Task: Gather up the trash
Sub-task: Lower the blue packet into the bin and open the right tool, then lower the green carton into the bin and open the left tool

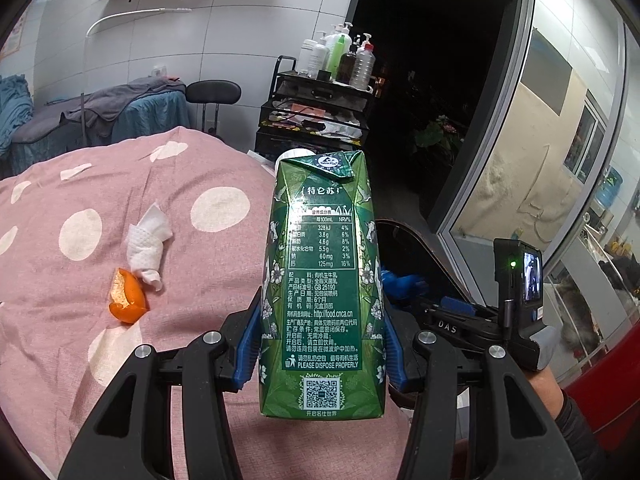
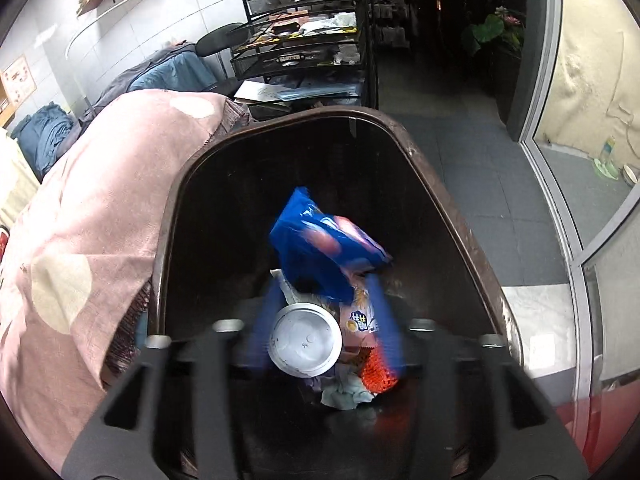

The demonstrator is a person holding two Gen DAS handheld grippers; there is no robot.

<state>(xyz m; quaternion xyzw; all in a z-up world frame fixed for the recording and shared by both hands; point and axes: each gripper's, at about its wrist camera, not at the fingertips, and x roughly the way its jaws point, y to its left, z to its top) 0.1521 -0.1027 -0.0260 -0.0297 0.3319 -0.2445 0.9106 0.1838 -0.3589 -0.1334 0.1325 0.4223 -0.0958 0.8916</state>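
My left gripper (image 1: 320, 332) is shut on a green milk carton (image 1: 324, 264), held upright with the blue pads pressing on both sides. On the pink dotted blanket (image 1: 208, 152) to its left lie a crumpled white tissue (image 1: 148, 244) and a piece of orange peel (image 1: 126, 296). My right gripper (image 2: 322, 332) hangs open over a dark brown bin (image 2: 440, 184), its blue fingers (image 2: 260, 332) blurred. A blue snack bag (image 2: 324, 248) sits loose inside the bin beyond the fingers, touching neither. Deeper in the bin are a white round lid (image 2: 306, 340) and a red-orange wrapper (image 2: 378, 372).
The bin stands against the blanket's right edge. A black wire shelf cart (image 1: 320, 96) with bottles on top stands behind, a black chair (image 1: 214, 92) beside it. Grey tiled floor (image 2: 480, 184) and a glass door frame (image 2: 548, 176) lie to the right.
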